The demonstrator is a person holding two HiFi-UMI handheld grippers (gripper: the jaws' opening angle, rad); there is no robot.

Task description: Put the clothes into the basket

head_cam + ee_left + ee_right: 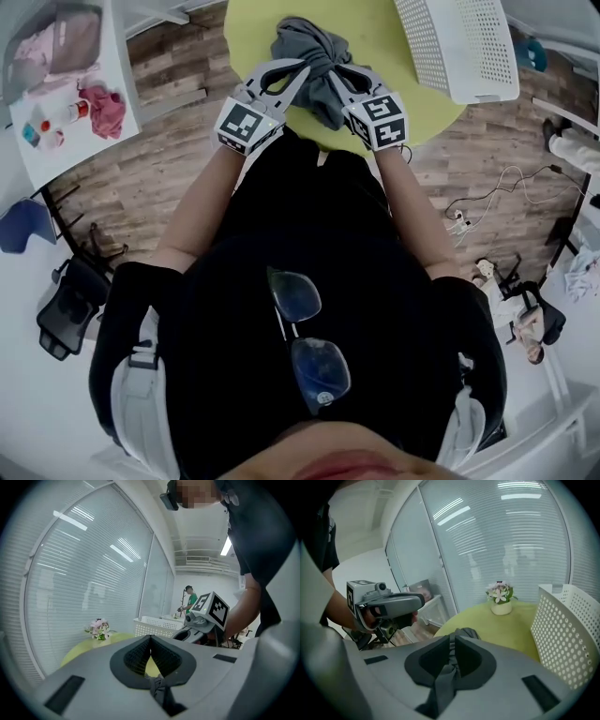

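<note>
the left gripper (pixel 150 644) was clamped on a thin twist of the grey garment (pixel 310 45), caught low between its ribbed black pads, with a slit of table showing above the twist. the right gripper (pixel 452 644) was clenched on a thicker fold that ran the full depth of its pads. the garment itself lay bunched on the near edge of the round table (pixel 375 28), just ahead of both grippers and beside the basket (pixel 459 42), not yet in it. the step in hand appeared to be the lift and transfer. both grippers should rise together at a fixed spacing, so that neither hold is pulled. the left hold looked slight and the likelier to slip. the hanging bulk should clear the basket rim before either grip is released. the cloth was soft, matte knit, creased into loose folds. the table top was smooth, flat and yellow-green. the basket was rigid white plastic, its walls pierced with regular round holes. which way its opening faced could not be told. farther off stood a small pot of flowers (pixel 500 599) and a glass wall with slatted blinds (pixel 511 536).
</note>
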